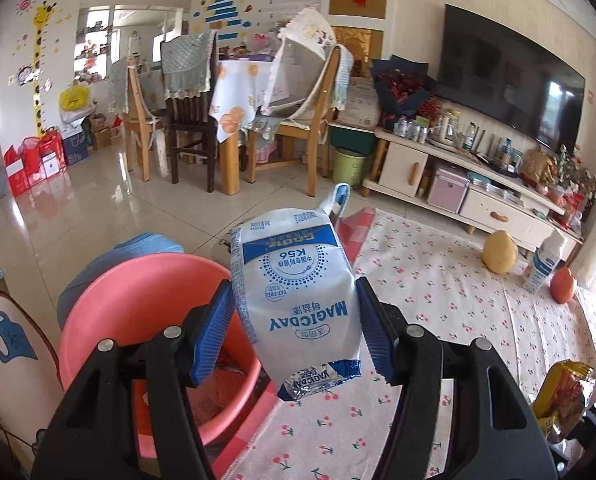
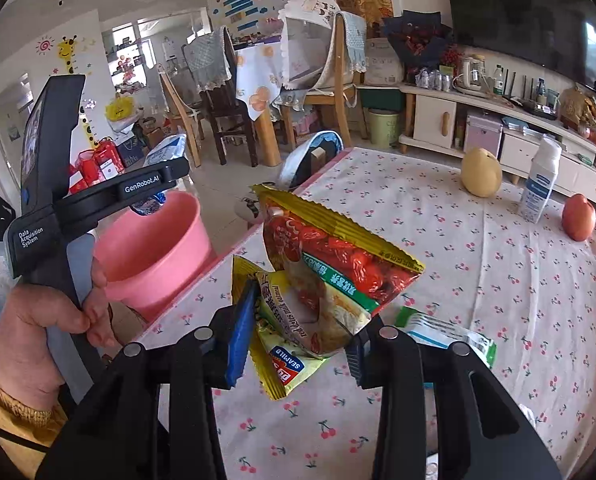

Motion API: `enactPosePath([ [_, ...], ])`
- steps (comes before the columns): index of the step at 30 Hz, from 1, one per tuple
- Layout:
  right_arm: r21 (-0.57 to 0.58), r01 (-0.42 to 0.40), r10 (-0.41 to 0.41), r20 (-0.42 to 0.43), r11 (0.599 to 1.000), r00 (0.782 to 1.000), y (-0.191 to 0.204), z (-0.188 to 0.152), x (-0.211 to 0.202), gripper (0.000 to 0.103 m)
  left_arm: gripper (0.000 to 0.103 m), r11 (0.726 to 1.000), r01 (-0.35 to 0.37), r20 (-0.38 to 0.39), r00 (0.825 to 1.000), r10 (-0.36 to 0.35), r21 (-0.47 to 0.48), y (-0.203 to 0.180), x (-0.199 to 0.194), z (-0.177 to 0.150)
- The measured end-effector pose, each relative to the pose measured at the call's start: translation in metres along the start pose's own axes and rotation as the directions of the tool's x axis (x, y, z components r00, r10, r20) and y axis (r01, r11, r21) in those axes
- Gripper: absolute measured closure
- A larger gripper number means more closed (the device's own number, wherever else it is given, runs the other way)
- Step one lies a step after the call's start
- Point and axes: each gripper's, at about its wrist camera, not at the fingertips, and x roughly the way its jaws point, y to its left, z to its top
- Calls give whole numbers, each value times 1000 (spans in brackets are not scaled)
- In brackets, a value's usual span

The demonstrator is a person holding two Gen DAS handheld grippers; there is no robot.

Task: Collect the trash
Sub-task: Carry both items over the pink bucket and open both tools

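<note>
The left claw is clamped on a white-and-blue MAGICDAY milk pouch, held in the air beside and above the pink bucket, which sits off the desk's edge with wrappers inside. The right claw is clamped on a yellow-and-red snack bag, lifted over the cherry-print desk. A green-and-white wrapper lies just beside it. Farther back stand a yellow pear, a white bottle and a red apple.
</note>
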Motion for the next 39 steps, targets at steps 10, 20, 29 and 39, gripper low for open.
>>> enactPosePath([
  [10,-31,-134,133,-19,991,991,52,36,46,62,41,974,-42,-43,999,33,-224,70,14,12],
  [20,-44,-272,269,-47,961,962,105,61,96,62,41,867,-82,-99,994,37,-492,144,32,4],
  [29,-55,-336,329,-108,940,938,136,64,140,60,33,796,-133,-125,989,73,-591,168,39,-3],
  [39,-32,-258,256,-56,966,965,122,51,131,15,18,805,-183,-120,983,140,-564,168,38,-3],
])
